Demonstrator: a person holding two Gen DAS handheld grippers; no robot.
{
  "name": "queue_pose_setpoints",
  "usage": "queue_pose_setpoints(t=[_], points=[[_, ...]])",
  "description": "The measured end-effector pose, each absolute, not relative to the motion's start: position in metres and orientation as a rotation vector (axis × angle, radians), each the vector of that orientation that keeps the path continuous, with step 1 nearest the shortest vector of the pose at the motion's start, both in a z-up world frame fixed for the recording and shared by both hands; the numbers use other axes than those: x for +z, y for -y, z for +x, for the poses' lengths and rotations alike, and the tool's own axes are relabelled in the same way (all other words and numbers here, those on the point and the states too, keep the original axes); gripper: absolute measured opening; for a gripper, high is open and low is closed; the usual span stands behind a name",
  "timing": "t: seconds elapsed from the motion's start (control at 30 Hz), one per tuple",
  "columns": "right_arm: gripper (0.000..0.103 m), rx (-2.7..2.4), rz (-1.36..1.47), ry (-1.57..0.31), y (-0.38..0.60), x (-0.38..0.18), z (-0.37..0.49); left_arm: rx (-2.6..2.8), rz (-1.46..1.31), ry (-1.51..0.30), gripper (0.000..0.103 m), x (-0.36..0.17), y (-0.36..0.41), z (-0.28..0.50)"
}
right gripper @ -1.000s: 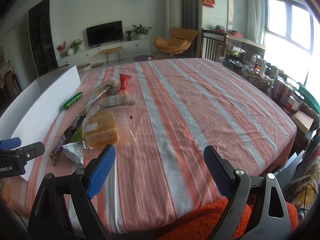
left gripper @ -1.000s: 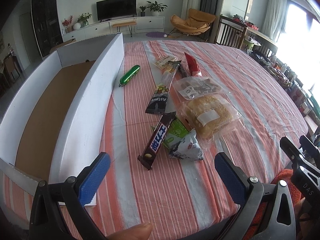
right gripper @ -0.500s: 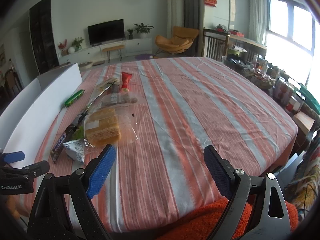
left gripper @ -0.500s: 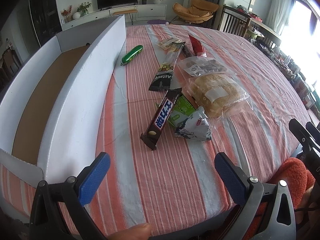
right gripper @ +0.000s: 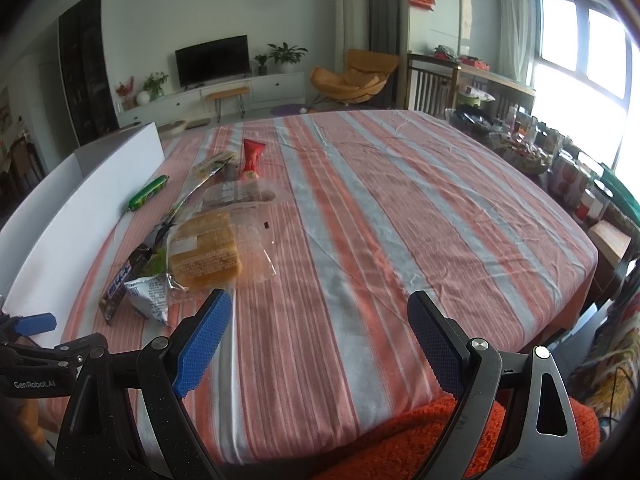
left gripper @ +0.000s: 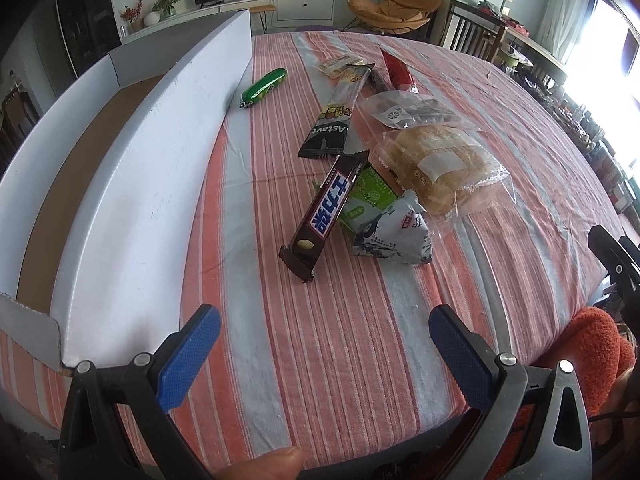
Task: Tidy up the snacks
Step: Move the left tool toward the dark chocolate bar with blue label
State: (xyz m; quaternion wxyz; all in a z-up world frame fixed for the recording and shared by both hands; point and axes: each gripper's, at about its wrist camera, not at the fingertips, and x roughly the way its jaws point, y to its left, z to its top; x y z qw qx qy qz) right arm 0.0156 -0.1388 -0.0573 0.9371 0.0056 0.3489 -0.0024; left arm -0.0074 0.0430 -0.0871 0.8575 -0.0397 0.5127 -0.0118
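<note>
Several snacks lie in a cluster on the striped tablecloth (left gripper: 320, 340): a brown chocolate bar (left gripper: 324, 212), a white-blue triangular packet (left gripper: 394, 234), a green packet (left gripper: 366, 196), bagged bread (left gripper: 438, 170), a long black bar (left gripper: 336, 114), a clear bag (left gripper: 404, 110), a red tube (left gripper: 396, 72) and a green sausage-shaped snack (left gripper: 264, 86). A white cardboard box (left gripper: 132, 184) with a brown floor stands to their left. My left gripper (left gripper: 324, 352) is open, hovering near the table's front edge before the chocolate bar. My right gripper (right gripper: 320, 340) is open and holds nothing, right of the bread (right gripper: 206, 250).
The left gripper (right gripper: 40, 344) shows at the lower left of the right wrist view. An orange fuzzy cloth (right gripper: 420, 440) lies at the table's near edge. The tablecloth's right half (right gripper: 420, 208) carries nothing. Chairs and cluttered shelves (right gripper: 560, 160) stand beyond the far right edge.
The left gripper has moved forward and tilted down over the table, so the snacks look nearer. The right gripper has crept slightly forward. Both stay open.
</note>
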Motion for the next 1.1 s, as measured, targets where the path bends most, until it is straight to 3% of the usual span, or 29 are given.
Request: queue_pose_setpoints(t=[0.43, 0.77, 0.97, 1.1], points=[[0.092, -0.009, 0.032, -0.711, 0.146, -0.057, 0.017, -0.05, -0.082, -1.08, 0.103, -0.086, -0.044, -0.005], [0.092, -0.087, 0.224, -0.75, 0.194, -0.063, 0.024, -0.229, -0.279, -1.064, 0.103, -0.051, -0.064, 0.01], [0.092, -0.047, 0.206, -0.757, 0.185, -0.062, 0.021, -0.184, -0.146, -1.141, 0.103, -0.078, -0.044, 0.042], [0.092, -0.04, 0.199, -0.758, 0.184, -0.062, 0.019, -0.154, -0.234, -1.168, 0.103, -0.097, -0.058, 0.062]])
